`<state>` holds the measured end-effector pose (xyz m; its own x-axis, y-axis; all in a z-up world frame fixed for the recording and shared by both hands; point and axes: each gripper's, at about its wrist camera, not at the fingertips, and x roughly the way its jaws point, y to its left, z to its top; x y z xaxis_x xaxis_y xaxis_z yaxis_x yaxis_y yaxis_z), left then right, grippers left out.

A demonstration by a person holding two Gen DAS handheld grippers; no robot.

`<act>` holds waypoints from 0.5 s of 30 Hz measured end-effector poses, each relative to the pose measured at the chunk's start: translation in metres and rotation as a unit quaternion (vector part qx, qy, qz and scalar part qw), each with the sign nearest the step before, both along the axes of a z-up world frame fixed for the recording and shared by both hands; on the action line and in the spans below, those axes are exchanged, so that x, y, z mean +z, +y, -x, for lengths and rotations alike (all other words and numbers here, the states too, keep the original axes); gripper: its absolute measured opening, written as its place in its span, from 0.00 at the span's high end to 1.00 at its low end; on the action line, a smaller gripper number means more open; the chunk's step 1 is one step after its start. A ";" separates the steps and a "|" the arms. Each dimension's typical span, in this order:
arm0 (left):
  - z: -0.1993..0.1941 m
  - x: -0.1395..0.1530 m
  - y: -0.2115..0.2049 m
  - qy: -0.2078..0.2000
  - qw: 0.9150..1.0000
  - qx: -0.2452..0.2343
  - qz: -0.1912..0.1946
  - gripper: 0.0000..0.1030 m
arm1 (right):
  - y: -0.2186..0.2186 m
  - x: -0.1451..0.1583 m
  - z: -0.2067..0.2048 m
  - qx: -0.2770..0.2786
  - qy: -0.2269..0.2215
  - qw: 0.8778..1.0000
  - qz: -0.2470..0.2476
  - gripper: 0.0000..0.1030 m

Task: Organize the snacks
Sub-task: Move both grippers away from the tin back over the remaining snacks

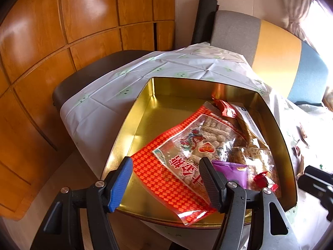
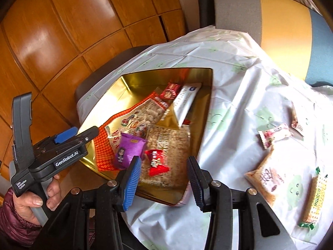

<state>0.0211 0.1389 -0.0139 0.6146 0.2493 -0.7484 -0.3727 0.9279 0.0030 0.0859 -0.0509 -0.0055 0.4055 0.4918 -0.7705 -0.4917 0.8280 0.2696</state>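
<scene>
We hold both grippers, left gripper (image 1: 165, 171) and right gripper (image 2: 164, 171), empty with jaws apart above the gold tin (image 1: 145, 112) (snacks inside); more packets (image 2: 270, 179) lie right.

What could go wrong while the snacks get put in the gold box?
1. The gold tin sits near the table's rounded edge, so a hard push might slide it off.
2. The snacks left on the tablecloth, like the pink-wrapped candy, are small and flat; a gripper might catch the thin cloth too and drag it.
</scene>
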 end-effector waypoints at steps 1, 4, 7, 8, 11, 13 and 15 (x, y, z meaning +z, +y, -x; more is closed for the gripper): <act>0.000 0.000 -0.002 0.000 1.000 -0.002 -0.001 0.35 | -0.003 0.001 -0.001 -0.005 -0.001 1.000 0.000 0.55; 0.000 0.001 -0.007 0.000 1.000 -0.010 -0.004 0.35 | -0.015 0.001 -0.002 -0.021 -0.004 1.000 0.001 0.55; 0.000 0.002 -0.014 -0.001 1.000 -0.020 -0.007 0.35 | -0.025 0.001 -0.002 -0.035 -0.007 0.999 0.004 0.55; 0.000 0.003 -0.016 -0.001 1.000 -0.023 -0.008 0.35 | -0.029 0.001 -0.002 -0.039 -0.009 0.999 0.006 0.54; 0.000 0.003 -0.022 -0.002 0.999 -0.035 -0.011 0.35 | -0.039 0.002 -0.004 -0.053 -0.012 0.998 0.011 0.54; -0.001 0.004 -0.026 -0.002 0.999 -0.041 -0.013 0.35 | -0.045 0.002 -0.004 -0.063 -0.017 0.998 0.018 0.54; -0.001 0.004 -0.029 -0.001 0.999 -0.046 -0.013 0.35 | -0.052 0.000 -0.006 -0.072 -0.018 0.997 0.025 0.54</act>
<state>0.0219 0.1096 -0.0098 0.6373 0.2112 -0.7411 -0.2866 0.9577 0.0265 0.0918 -0.1028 -0.0051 0.4965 0.3879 -0.7765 -0.3758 0.9025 0.2106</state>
